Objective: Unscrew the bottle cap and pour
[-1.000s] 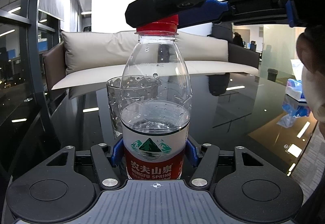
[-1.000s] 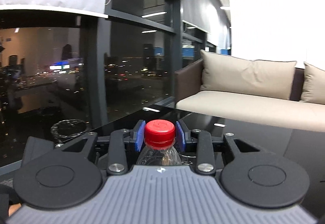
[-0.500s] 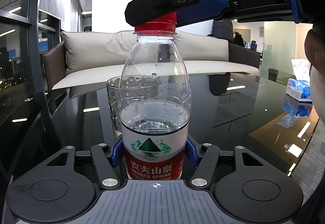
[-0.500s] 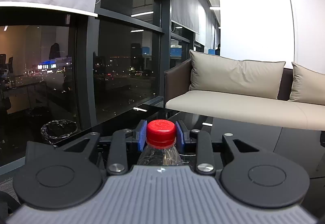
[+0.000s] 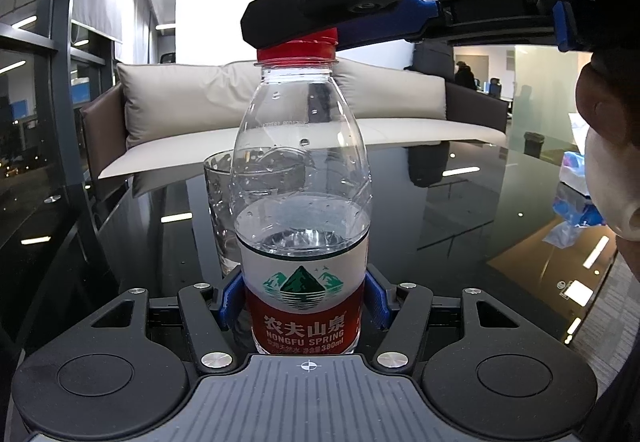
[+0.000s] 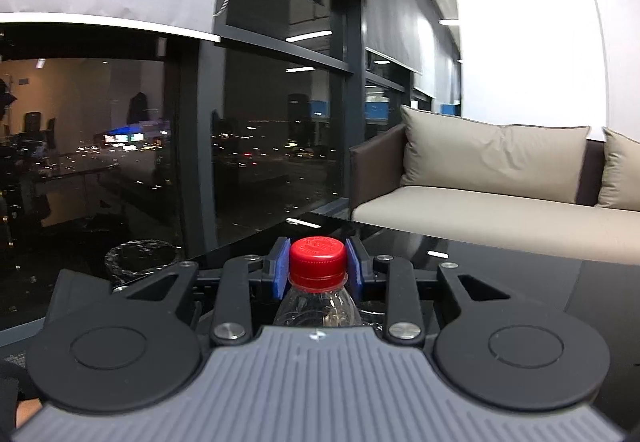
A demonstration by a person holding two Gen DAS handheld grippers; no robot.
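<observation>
A clear water bottle (image 5: 302,169) with a red and white label stands upright, about half full. My left gripper (image 5: 303,300) is shut on its lower body, blue pads on both sides of the label. Its red cap (image 5: 298,47) is on the neck. My right gripper (image 6: 318,268) is shut on the red cap (image 6: 318,256), and shows from below in the left wrist view (image 5: 340,25). An empty clear glass (image 5: 218,201) stands on the table just behind the bottle, to its left.
The table is glossy black glass (image 5: 460,226). A beige sofa (image 5: 180,113) runs along its far edge. A blue and white tissue pack (image 5: 576,177) lies at the right. Dark windows (image 6: 260,145) are on the left. A hand (image 5: 608,129) is at the right edge.
The right gripper has turned on the cap, swinging its view and its body over the bottle. The bottle and the left gripper have stayed put.
</observation>
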